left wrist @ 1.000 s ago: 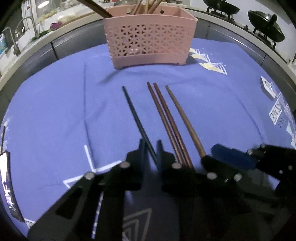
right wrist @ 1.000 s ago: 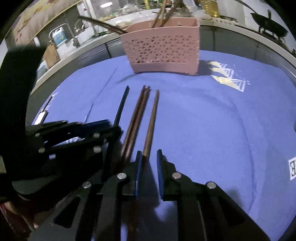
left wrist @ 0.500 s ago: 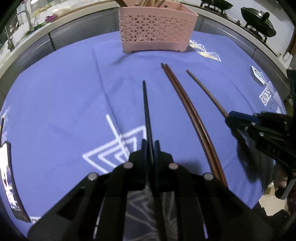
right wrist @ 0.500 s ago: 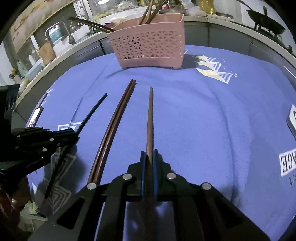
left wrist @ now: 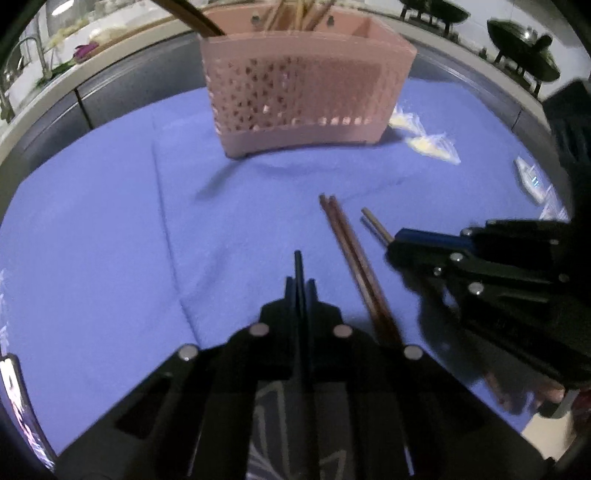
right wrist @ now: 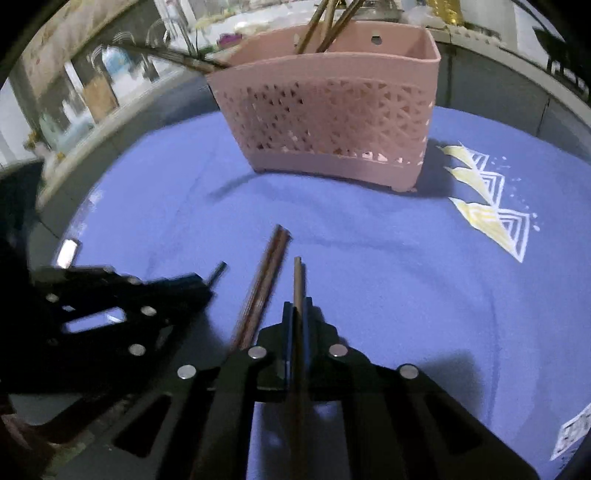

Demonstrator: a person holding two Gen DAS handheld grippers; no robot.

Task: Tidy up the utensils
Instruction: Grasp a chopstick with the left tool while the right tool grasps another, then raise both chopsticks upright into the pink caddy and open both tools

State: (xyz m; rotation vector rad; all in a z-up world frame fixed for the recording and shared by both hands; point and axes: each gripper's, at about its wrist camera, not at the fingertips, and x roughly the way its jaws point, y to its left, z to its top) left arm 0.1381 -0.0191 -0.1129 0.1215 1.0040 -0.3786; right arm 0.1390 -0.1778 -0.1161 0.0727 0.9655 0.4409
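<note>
A blue cloth with white line patterns covers my table; a kitchen counter runs behind. A pink perforated plastic basket stands at the far side, holding sticks. My left gripper is clamped on a thin dark chopstick. Two brown chopsticks lie together on the cloth. My right gripper is clamped on one brown chopstick.

- My left gripper hides all but the tip of the black chopstick.
- The brown chopstick vanishes between my right gripper's fingers.
- Ahead, the pink basket is motion-blurred; its contents are cropped by the top edge.
</note>
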